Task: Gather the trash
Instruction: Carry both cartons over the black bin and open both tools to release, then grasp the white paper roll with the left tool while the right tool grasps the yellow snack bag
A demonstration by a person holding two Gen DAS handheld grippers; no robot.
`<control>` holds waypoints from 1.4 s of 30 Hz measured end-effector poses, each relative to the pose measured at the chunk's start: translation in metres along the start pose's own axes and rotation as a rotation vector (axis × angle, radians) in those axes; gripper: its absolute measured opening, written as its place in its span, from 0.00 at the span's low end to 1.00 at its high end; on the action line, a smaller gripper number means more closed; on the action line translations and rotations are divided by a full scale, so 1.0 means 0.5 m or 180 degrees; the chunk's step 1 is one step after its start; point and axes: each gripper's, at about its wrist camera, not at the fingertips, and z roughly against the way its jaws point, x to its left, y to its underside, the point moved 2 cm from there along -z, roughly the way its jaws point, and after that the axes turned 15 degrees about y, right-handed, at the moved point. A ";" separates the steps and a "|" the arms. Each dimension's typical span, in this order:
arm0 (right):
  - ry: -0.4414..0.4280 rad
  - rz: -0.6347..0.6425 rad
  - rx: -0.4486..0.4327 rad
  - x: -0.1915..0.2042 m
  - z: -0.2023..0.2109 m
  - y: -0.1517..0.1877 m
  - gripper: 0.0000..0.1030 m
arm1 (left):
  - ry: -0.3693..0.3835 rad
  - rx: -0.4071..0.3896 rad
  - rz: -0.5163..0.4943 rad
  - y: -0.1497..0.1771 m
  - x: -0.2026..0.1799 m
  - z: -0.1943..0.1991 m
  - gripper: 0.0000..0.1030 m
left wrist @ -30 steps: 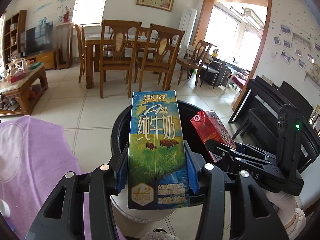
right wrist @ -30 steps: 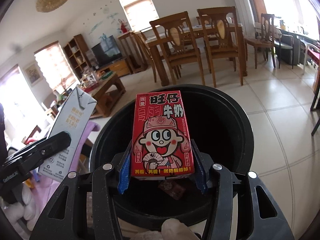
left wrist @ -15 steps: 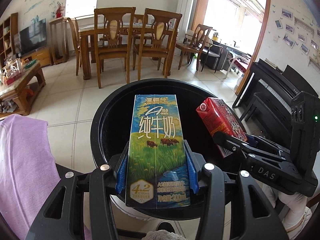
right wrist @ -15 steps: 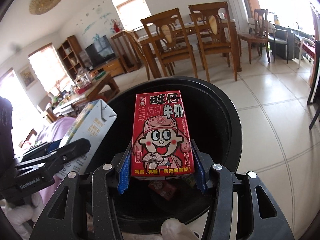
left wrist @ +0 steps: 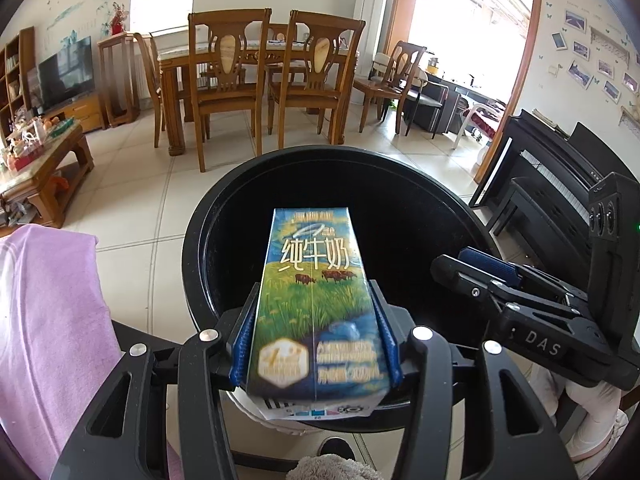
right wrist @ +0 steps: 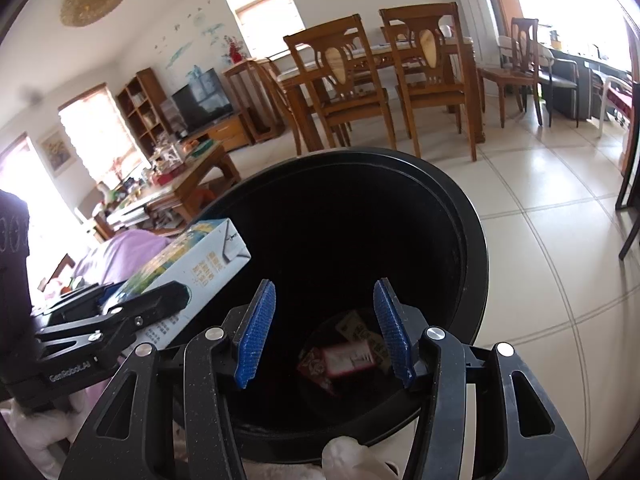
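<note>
My left gripper [left wrist: 316, 320] is shut on a blue-and-green milk carton [left wrist: 316, 304] and holds it tilted over the mouth of the black trash bin [left wrist: 224, 216]. The carton also shows at the left of the right wrist view [right wrist: 192, 264], with the left gripper [right wrist: 116, 320] around it. My right gripper [right wrist: 324, 320] is open and empty above the bin [right wrist: 460, 216]. The red milk box [right wrist: 344, 360] lies on the bin's bottom among other wrappers. In the left wrist view the right gripper [left wrist: 480, 268] reaches in from the right over the bin's rim.
A purple cloth [left wrist: 44, 320] lies left of the bin. A dining table with wooden chairs [left wrist: 256, 80] stands behind it, a low coffee table [left wrist: 40, 160] at far left, a black piano [left wrist: 560, 184] at right. The floor is tiled.
My right gripper has opened and the red milk box has dropped into the bin. My left gripper has tilted the milk carton further forward over the bin.
</note>
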 end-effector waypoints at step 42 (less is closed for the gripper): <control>-0.1511 0.1759 0.0053 0.700 0.175 0.135 0.83 | -0.1782 -0.0843 0.1097 0.358 0.377 0.692 0.83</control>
